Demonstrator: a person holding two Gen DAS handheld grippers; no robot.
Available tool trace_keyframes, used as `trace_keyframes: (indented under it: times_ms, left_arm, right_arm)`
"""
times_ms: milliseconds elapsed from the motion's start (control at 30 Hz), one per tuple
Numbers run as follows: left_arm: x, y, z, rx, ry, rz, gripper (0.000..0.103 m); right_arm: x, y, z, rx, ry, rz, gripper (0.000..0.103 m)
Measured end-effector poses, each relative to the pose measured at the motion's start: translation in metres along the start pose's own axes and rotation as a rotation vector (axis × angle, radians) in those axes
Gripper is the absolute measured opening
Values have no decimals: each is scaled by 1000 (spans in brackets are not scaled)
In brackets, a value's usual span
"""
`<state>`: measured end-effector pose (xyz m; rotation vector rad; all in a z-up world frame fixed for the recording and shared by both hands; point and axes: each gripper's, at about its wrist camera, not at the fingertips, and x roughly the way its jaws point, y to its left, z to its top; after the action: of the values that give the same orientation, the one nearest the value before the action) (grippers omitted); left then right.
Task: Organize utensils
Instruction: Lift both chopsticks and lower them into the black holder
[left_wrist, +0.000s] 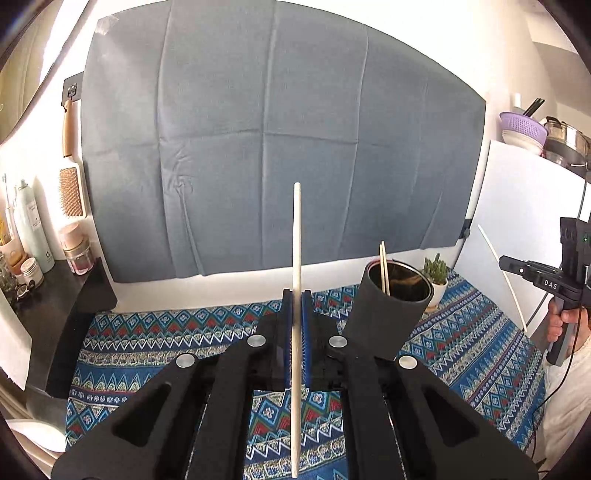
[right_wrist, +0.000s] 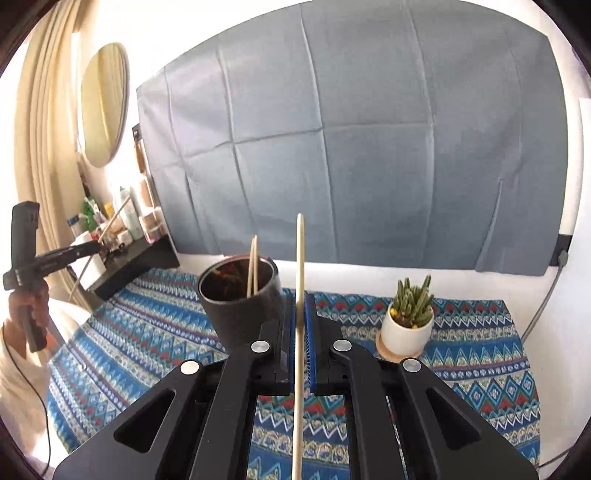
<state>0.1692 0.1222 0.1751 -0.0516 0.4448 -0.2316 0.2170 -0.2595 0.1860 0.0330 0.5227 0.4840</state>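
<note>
I have the left gripper (left_wrist: 296, 295) clamped on one chopstick (left_wrist: 296, 236), the right gripper (right_wrist: 300, 299) on another chopstick (right_wrist: 300, 254); both point upright above the counter (left_wrist: 147, 343).

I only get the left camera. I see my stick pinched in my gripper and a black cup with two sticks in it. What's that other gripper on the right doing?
Observer: The right gripper is shut on its own chopstick, the way the left gripper pinches yours.
Operator: Where is the cup from over there?
Observer: From that camera the black cup sits to the left of its fingers, with two chopsticks standing inside.
Operator: Is the little plant on something?
Observer: Yes, the white plant pot stands on a round wooden coaster on the patterned cloth.
</note>
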Motion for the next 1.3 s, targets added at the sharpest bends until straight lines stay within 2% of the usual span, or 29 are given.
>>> trace_keyframes:
  times_ms: [200, 367, 500, 633, 867, 1067, 1300]
  left_arm:
    - [16, -6, 18, -54, -137, -81, 5]
    - [45, -27, 27, -34, -177, -182, 5]
    - [69, -44, 35, -36, -224, -270, 5]
    - [90, -56, 43, -84, -291, -350, 5]
    - [113, -67, 40, -95, -422, -486, 5]
    - [134, -69, 22, -112, -464, -526, 5]
    - [158, -70, 5, -108, -465, -519, 5]
  right_arm:
    - [16, 7, 27, 44, -102, 48, 5]
    - [41, 11, 43, 94, -166, 81, 5]
    - [62, 15, 53, 130, -222, 158, 5]
    - [77, 19, 61, 156, -305, 248, 5]
    - [104, 29, 62, 159, -435, 312, 5]
    - [131, 18, 50, 209, -484, 324, 5]
    - [149, 8, 36, 227, -469, 328, 5]
